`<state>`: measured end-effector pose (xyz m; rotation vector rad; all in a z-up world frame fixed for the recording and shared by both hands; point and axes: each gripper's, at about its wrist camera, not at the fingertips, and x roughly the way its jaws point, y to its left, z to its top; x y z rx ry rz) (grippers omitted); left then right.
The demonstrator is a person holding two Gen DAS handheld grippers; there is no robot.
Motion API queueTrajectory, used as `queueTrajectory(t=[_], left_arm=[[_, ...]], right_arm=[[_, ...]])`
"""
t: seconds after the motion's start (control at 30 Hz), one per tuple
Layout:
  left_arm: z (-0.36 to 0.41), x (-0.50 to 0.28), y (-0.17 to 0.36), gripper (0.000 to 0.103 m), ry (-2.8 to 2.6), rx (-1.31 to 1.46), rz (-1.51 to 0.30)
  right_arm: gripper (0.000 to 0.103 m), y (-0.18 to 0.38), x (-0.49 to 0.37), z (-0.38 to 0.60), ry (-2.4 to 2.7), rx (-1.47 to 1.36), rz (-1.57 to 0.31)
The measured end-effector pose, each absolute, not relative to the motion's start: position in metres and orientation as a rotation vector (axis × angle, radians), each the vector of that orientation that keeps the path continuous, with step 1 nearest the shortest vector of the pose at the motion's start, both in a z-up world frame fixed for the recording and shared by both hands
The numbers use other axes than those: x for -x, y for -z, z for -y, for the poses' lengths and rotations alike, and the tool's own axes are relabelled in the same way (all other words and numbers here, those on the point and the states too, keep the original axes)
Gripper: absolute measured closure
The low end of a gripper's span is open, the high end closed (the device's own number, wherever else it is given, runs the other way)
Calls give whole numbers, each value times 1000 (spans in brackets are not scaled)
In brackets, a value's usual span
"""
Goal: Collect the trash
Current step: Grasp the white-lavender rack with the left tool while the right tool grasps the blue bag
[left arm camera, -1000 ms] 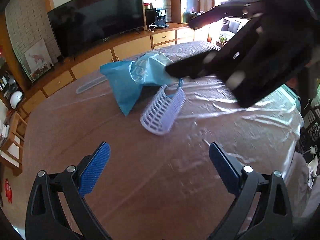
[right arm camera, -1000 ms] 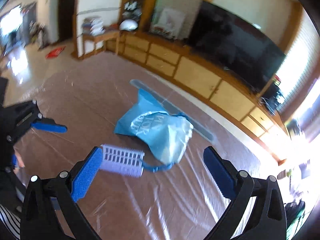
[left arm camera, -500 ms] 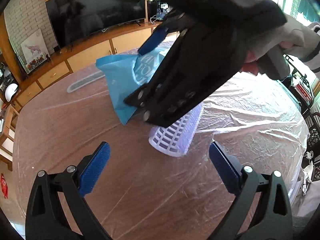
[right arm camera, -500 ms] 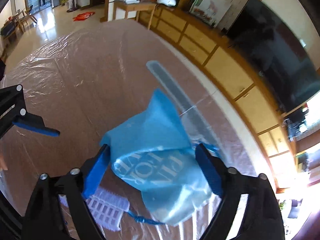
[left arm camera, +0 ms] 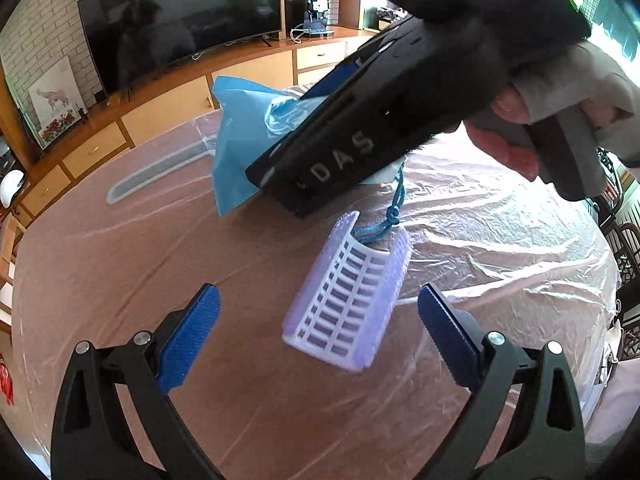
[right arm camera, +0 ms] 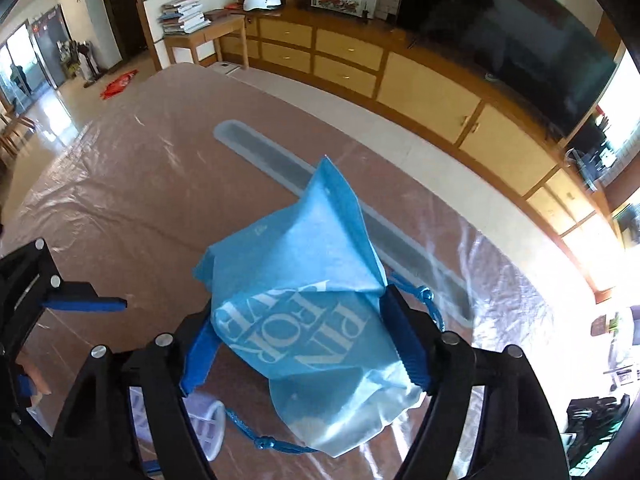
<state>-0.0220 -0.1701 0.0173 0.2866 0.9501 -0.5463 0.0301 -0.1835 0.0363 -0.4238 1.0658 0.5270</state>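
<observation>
1. The blue drawstring bag [right arm camera: 304,328] sits between the pads of my right gripper [right arm camera: 306,344]. Both blue pads press into its sides and the fabric bunches between them, so the jaws are closed on the bag. White lettering shows on its face, upside down from the right wrist camera.
2. From the left wrist camera, the bag [left arm camera: 244,136] rises above the table with its lower end close to the surface; I cannot tell whether it touches there. The right gripper [left arm camera: 360,128] crosses the frame and covers much of it.
3. A blue cord [right arm camera: 276,446] hangs from the bag's lower edge with a knot in it. In the left view the cord [left arm camera: 394,208] runs down toward the white slotted basket [left arm camera: 352,300].
4. The basket lies on its side on the table, slots facing up, just ahead of my left gripper [left arm camera: 318,332]. It falls between the two pads in that view but neither pad touches it.
5. Left jaws stand wide apart and hold nothing.
6. The table [left arm camera: 120,264] is covered with clear, crinkled plastic sheeting [left arm camera: 500,224]. A long grey strip [right arm camera: 280,168] lies under the sheet behind the bag.
7. Beyond the table: a low wooden cabinet [right arm camera: 352,64] and a dark television [left arm camera: 180,28].
</observation>
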Motion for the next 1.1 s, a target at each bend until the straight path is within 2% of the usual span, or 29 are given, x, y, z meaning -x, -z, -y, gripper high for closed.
queueTrajectory(t=[0.03, 0.1, 0.2, 0.27, 0.37, 0.4, 0.43, 0.5, 0.63, 1.1], left_arm=[[171, 19, -16, 4, 546, -294, -950], [172, 16, -15, 11, 550, -307, -942], [174, 14, -13, 28, 565, -318, -946], [175, 14, -11, 44, 575, -317, -951], [176, 12, -11, 54, 587, -322, -947], [178, 13, -11, 57, 590, -326, -943], [178, 13, -11, 58, 591, -331, -940], [179, 14, -12, 58, 604, -334, -938], [178, 20, -12, 59, 607, -347, -928], [146, 48, -19, 59, 544, -246, -937]], right_arm=[[15, -34, -29, 183, -510, 449, -1057], [12, -31, -27, 184, -486, 489, -1037], [12, -26, -25, 183, -502, 509, -1032], [12, -20, -25, 183, -494, 534, -1041], [12, -16, -30, 186, -479, 513, -1055], [15, -16, -32, 188, -479, 488, -1057], [25, -19, -34, 192, -476, 443, -1057], [38, -24, -39, 202, -461, 360, -1058], [54, -34, -44, 224, -458, 176, -1060], [59, -53, 10, 272, -463, -26, -994]])
